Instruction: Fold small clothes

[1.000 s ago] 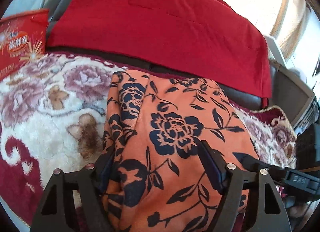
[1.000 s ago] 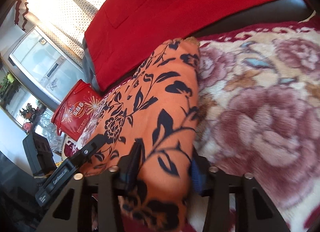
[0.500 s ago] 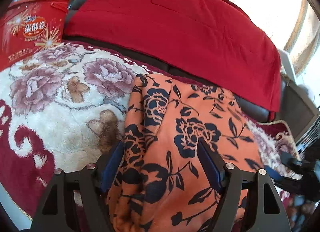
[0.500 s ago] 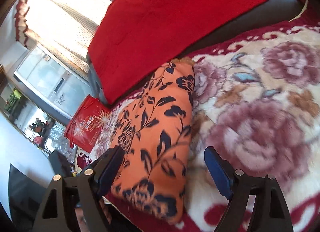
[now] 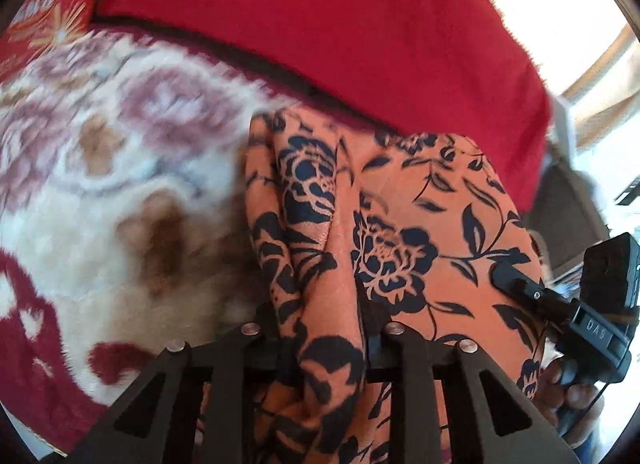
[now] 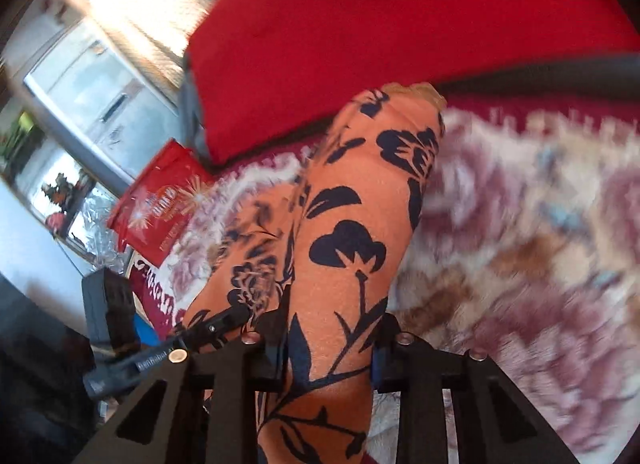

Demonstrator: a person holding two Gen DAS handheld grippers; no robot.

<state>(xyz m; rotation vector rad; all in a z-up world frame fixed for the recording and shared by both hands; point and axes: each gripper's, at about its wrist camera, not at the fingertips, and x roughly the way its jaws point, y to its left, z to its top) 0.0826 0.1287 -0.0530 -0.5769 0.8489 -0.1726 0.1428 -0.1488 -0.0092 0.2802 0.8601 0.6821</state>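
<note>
An orange garment with dark blue flowers (image 5: 400, 204) lies lengthways on the floral blanket, its near end gathered into folds. My left gripper (image 5: 320, 328) is closing its jaws on the left near edge, and the cloth is pinched between the pads. In the right wrist view the same garment (image 6: 360, 204) rises in a bunched ridge. My right gripper (image 6: 330, 336) is closing on the right near edge, with the cloth squeezed between its pads. Each gripper shows at the other view's side: the right one (image 5: 520, 284), the left one (image 6: 216, 324).
A plush floral blanket (image 5: 100, 164) covers the seat under the garment. A red cloth (image 5: 320, 24) drapes the dark sofa back behind it. A red printed box (image 6: 160, 204) stands at the blanket's far left. Bright curtains and a glass-fronted unit (image 6: 92, 84) lie beyond.
Both pairs of jaws stood wide around the garment's near end and now pinch it. The cloth has bunched into a ridge, and the right gripper has lifted.
</note>
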